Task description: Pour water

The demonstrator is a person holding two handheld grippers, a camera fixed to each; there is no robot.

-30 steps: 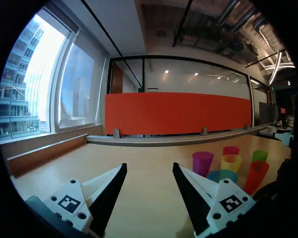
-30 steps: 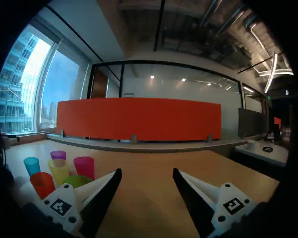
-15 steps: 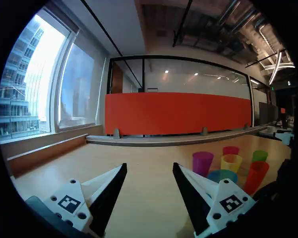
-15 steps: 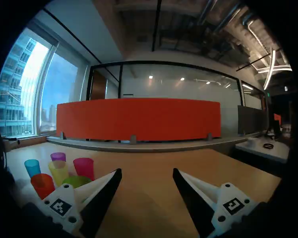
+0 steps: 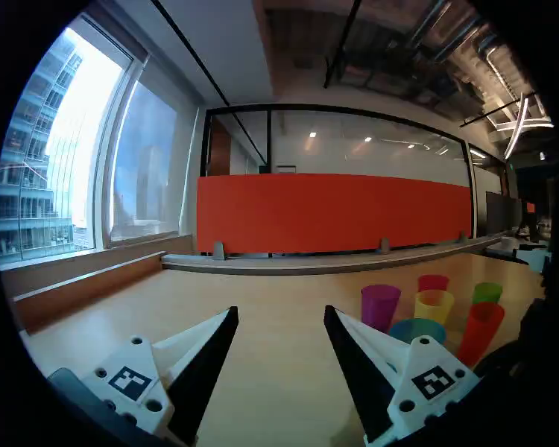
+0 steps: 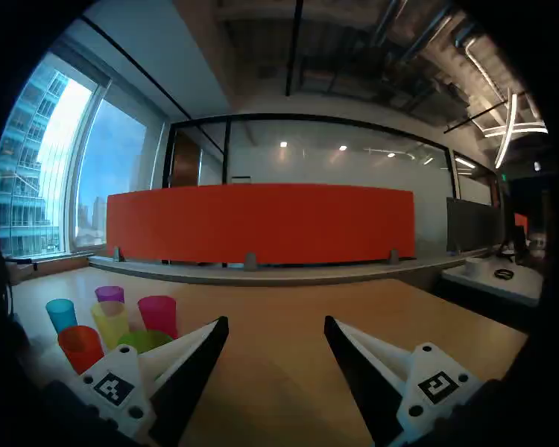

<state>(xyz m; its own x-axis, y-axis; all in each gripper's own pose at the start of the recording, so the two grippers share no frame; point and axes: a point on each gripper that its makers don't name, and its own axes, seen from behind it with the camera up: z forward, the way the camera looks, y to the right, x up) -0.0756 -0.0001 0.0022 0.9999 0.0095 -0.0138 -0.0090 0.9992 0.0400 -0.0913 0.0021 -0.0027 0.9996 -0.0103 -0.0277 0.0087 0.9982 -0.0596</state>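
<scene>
Several coloured plastic cups stand in a cluster on the wooden table. In the left gripper view they sit to the right: a purple cup, magenta cup, yellow cup, green cup, orange cup and blue cup partly behind my right finger. My left gripper is open and holds nothing. In the right gripper view the cluster sits to the left: blue cup, purple cup, yellow cup, magenta cup, orange cup, green cup. My right gripper is open and holds nothing.
An orange divider panel runs along the far edge of the table. Tall windows line the left side. In the right gripper view a second desk with small objects stands at the right. Bare tabletop lies ahead of both grippers.
The right gripper view has shifted very slightly. The left gripper and the cups have not moved.
</scene>
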